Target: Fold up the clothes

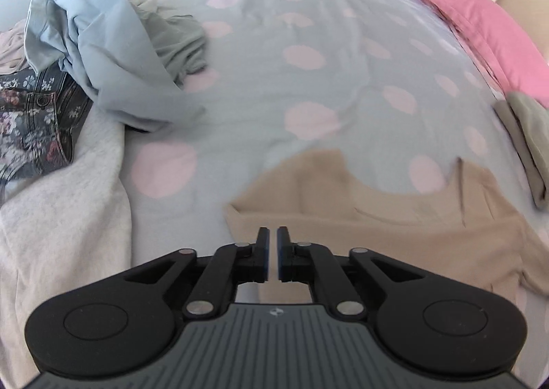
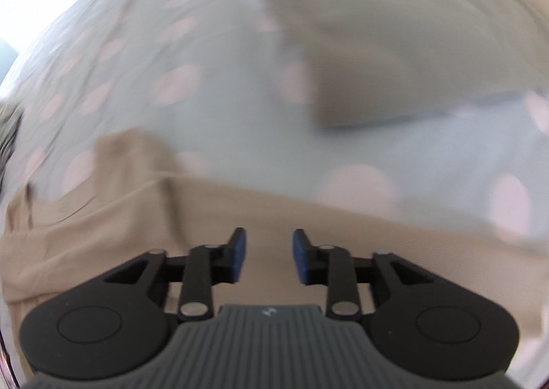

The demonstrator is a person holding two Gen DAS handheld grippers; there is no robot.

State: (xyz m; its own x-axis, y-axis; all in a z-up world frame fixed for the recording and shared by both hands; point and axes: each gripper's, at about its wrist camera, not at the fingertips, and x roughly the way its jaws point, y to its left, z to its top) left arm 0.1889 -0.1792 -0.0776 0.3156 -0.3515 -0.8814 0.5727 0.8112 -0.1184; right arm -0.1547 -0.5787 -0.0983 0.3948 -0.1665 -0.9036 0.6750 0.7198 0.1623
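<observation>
A beige garment lies spread on the dotted bedspread, its neckline facing away. My left gripper hovers over its near left part, jaws nearly closed with a thin gap and nothing between them. In the blurred right wrist view the same beige garment lies under my right gripper, which is open and empty above the cloth. A folded olive-grey garment lies beyond it on the bed; it also shows in the left wrist view.
A pile of unfolded clothes sits at the left: a light blue garment, a grey-green one, floral jeans and a pale grey sweatshirt. A pink pillow lies at the far right.
</observation>
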